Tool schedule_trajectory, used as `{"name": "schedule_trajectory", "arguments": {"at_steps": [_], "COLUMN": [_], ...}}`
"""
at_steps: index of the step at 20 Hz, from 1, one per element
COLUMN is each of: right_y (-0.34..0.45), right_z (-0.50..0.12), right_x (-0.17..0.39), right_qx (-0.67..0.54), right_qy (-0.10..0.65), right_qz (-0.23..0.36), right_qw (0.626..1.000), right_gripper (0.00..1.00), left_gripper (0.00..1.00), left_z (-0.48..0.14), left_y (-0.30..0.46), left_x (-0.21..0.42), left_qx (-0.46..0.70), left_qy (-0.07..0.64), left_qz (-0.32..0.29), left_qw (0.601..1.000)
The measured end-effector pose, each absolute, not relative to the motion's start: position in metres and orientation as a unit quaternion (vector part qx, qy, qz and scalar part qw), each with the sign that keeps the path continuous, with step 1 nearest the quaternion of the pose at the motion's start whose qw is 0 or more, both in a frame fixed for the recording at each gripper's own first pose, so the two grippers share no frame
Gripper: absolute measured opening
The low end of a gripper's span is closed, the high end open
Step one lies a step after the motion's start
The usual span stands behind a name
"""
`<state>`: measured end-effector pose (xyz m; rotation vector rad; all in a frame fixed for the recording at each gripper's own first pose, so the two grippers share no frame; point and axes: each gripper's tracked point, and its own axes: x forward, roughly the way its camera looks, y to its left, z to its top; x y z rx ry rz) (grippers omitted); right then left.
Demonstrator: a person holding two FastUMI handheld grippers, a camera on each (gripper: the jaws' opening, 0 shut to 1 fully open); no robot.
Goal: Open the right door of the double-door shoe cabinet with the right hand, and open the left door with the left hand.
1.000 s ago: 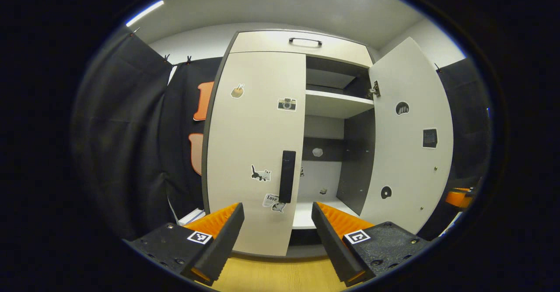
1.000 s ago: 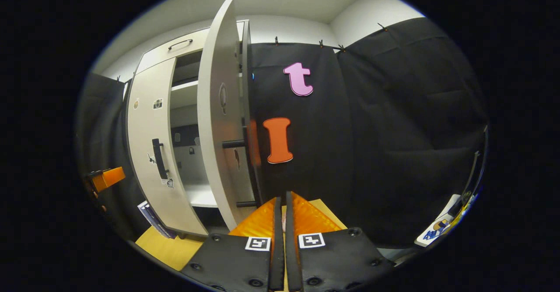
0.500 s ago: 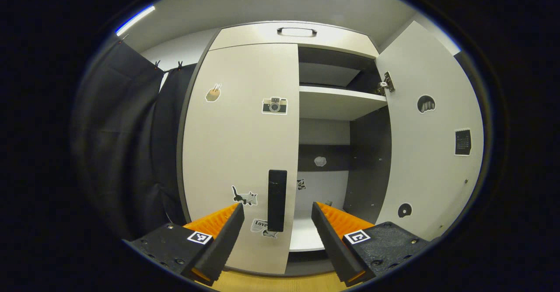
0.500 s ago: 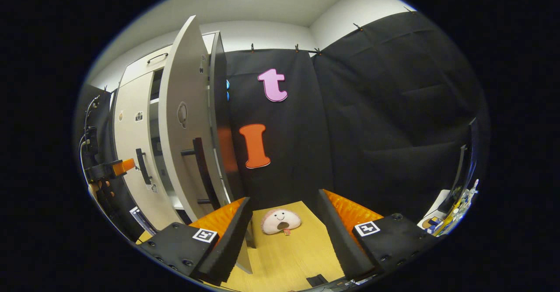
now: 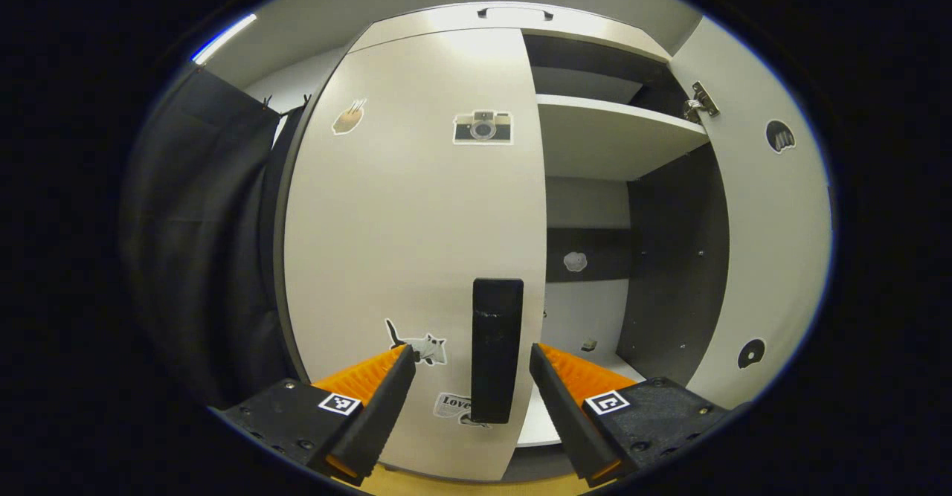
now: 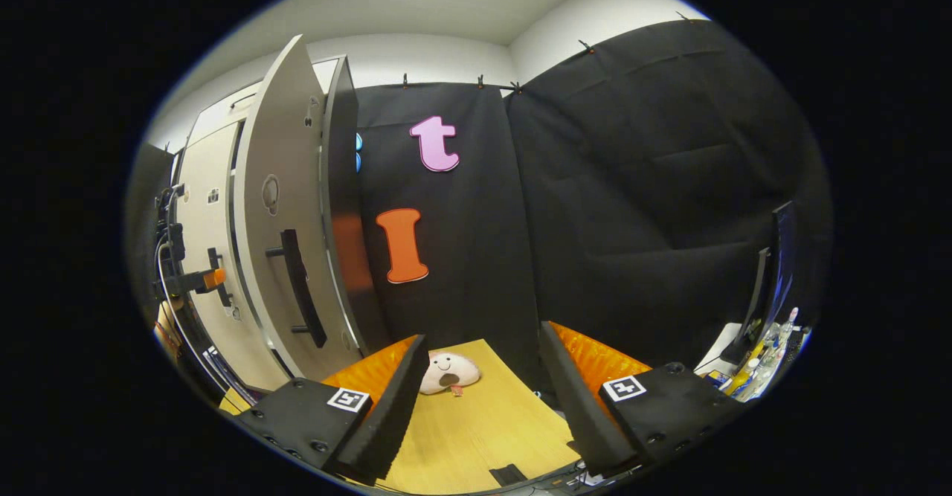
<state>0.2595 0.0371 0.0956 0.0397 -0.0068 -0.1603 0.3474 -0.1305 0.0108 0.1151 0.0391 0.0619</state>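
Left gripper view faces the shoe cabinet [image 5: 580,35] head-on. Its left door [image 5: 409,243] is shut and covers the picture from about nine o'clock to the centre, while the right door [image 5: 773,243] is swung wide open at three o'clock, showing its inner face and a metal hinge [image 5: 699,102] near one o'clock. Between the two doors the open interior shows a pale shelf [image 5: 610,135] at about one o'clock and dark side walls below it. Small stickers dot the left door, among them a camera sticker [image 5: 483,127] at twelve o'clock and a cat sticker [image 5: 418,345] near seven o'clock. The left door handle [image 5: 497,347], a dark upright bar, stands at six o'clock. The left gripper [image 5: 468,377] has its fingers spread wide, one on each side of that handle with a gap on both sides, so it has hold of nothing. In the right gripper view the opened right door [image 6: 279,236] stands edge-on at nine o'clock with its own dark right door handle [image 6: 301,288] on the outer face, and the left gripper [image 6: 201,280] shows small at the left door beyond it. The right gripper [image 6: 476,399] at six o'clock is wide open and empty, over a wooden floor [image 6: 483,422]. A small plush toy [image 6: 446,372] lies on that floor between its fingertips, farther off.
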Motion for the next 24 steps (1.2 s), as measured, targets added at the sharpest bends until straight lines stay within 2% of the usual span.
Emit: {"name": "schedule_trajectory", "arguments": {"at_steps": [2,4,5,6,7,8,9,16,24], "right_y": [0.034,0.029,0.027,0.026,0.024,0.023,0.023,0.037,0.109], "right_z": [0.094,0.093,0.093,0.093,0.093,0.092,0.092,0.089,0.099], "right_x": [0.260,0.256,0.256,0.256,0.255,0.254,0.253,0.256,0.272], "right_qx": [0.016,0.016,0.017,0.018,0.018,0.019,0.019,0.011,-0.005], "right_qy": [0.000,0.003,0.002,0.002,0.003,0.004,0.005,0.013,0.011], "right_qz": [-0.085,-0.089,-0.092,-0.094,-0.097,-0.098,-0.100,-0.092,-0.042], "right_qw": [0.996,0.996,0.996,0.995,0.995,0.995,0.995,0.996,0.999], "right_gripper": [0.98,0.98,0.98,0.98,0.98,0.98,0.98,0.98,0.98], "left_gripper": [0.97,0.93,0.85,0.67,0.59,0.40,0.34,0.15,0.12], "left_z": [0.003,0.001,-0.001,-0.002,-0.004,-0.004,-0.005,-0.006,-0.002], "left_y": [-0.126,-0.125,-0.131,-0.137,-0.143,-0.142,-0.142,-0.138,-0.118], "left_x": [0.354,0.359,0.361,0.362,0.362,0.359,0.363,0.351,0.295], "left_qx": [0.064,0.077,0.076,0.074,0.069,0.066,0.065,0.060,0.040], "left_qy": [0.028,0.030,0.028,0.030,0.031,0.030,0.031,0.035,0.055], "left_qz": [0.038,0.037,0.027,0.018,0.010,0.016,0.022,0.007,-0.056], "left_qw": [0.997,0.996,0.996,0.997,0.997,0.997,0.997,0.998,0.996]}}
